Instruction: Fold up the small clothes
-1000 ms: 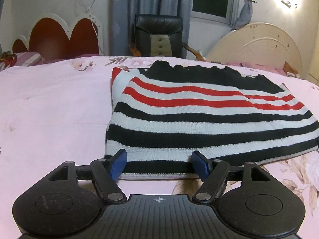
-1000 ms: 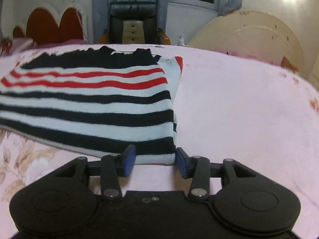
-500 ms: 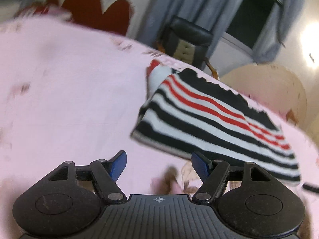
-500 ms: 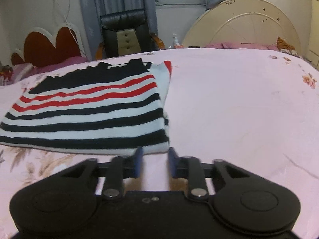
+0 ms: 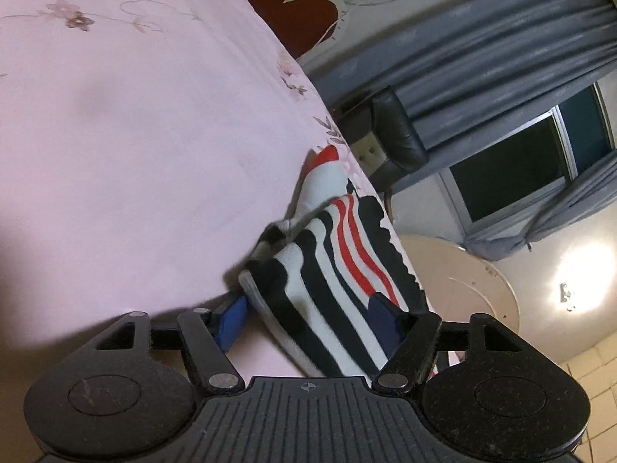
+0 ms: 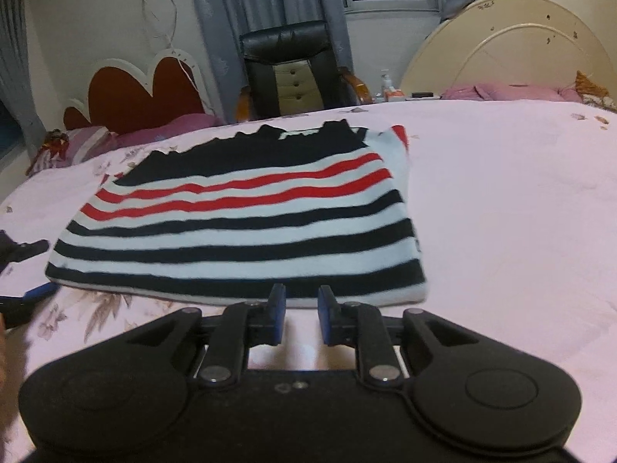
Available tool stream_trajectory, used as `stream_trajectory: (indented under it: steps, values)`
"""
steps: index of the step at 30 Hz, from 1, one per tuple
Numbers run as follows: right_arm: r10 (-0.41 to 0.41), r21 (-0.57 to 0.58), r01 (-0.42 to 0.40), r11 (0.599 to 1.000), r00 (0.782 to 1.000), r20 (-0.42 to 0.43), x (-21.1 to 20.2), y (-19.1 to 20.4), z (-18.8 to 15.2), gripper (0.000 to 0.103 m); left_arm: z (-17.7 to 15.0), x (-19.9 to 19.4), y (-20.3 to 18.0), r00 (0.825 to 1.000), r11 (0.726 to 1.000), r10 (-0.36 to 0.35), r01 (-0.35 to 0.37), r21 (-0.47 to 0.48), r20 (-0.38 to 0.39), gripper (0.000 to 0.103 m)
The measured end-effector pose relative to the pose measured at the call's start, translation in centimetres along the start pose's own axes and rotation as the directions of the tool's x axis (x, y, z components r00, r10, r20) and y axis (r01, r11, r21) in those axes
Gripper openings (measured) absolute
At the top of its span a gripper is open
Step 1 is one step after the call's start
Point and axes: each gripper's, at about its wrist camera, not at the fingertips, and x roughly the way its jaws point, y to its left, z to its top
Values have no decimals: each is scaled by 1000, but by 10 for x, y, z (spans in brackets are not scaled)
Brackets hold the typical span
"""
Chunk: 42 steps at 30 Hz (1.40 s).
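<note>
A folded knit sweater (image 6: 239,227) with black, white and red stripes lies flat on the pink bed sheet (image 6: 513,200). My right gripper (image 6: 300,310) hovers just in front of its near hem, jaws narrowly apart and empty. My left gripper (image 5: 308,314) is rolled sideways and open wide, with the sweater's left corner (image 5: 320,281) between its fingers, which do not clamp it. The left gripper's blue fingertip (image 6: 40,290) shows at the left edge of the right wrist view, beside that corner.
A black office chair (image 6: 289,65) stands behind the bed by grey curtains (image 6: 250,4) and a window. A red heart-shaped headboard (image 6: 135,96) is at the back left, a cream round headboard (image 6: 513,46) at the back right. Pink sheet stretches to the right.
My left gripper has rolled onto its side and moved in so the sweater's left corner lies between its open fingers. My right gripper has drawn back a little and its jaws have narrowed.
</note>
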Motion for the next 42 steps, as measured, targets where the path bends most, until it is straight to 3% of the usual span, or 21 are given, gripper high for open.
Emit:
stream_trajectory:
  steps: [3, 5, 15, 19, 21, 25, 29, 32, 34, 35, 38, 42]
  values:
    - [39, 13, -39, 999, 999, 6, 8, 3, 6, 15, 2, 16, 1, 1000, 1000, 1, -1, -19, 8, 49]
    - [69, 14, -69, 998, 998, 8, 16, 7, 12, 13, 4, 23, 3, 1000, 999, -10, 11, -32, 15, 46]
    - [165, 40, -166, 985, 986, 18, 63, 32, 41, 13, 22, 48, -5, 1000, 1000, -19, 19, -4, 13, 46]
    - [190, 57, -191, 980, 981, 23, 83, 40, 57, 13, 25, 53, -14, 1000, 997, 17, -18, 69, 15, 45]
    - [196, 51, -197, 979, 980, 18, 90, 43, 62, 13, 25, 56, -17, 999, 993, 41, -42, 112, 9, 31]
    - [201, 41, -200, 979, 980, -6, 105, 52, 66, 12, 27, 55, -10, 1000, 994, 3, -3, 106, -2, 25]
    - [213, 31, -213, 977, 977, -9, 109, 59, 70, 12, 30, 49, -14, 1000, 988, 8, -5, 153, -17, 24]
    - [225, 11, -224, 974, 974, -11, 112, 64, 70, 12, 31, 39, -16, 999, 991, -49, 47, 123, 10, 22]
    - [169, -21, -171, 985, 984, -54, 124, 68, 67, 10, 29, 30, -15, 990, 988, -130, 125, 88, 56, 22]
    - [133, -43, -136, 990, 988, -81, 133, 68, 63, 5, 28, 31, -12, 991, 991, -121, 117, 71, 58, 21]
    - [110, -99, -116, 988, 992, -62, 134, 72, 59, 4, 25, 44, 6, 999, 999, -37, 37, -17, 8, 21]
    - [114, -103, -121, 987, 991, -67, 132, 71, 59, 4, 27, 41, 3, 996, 993, -91, 92, -69, 17, 21]
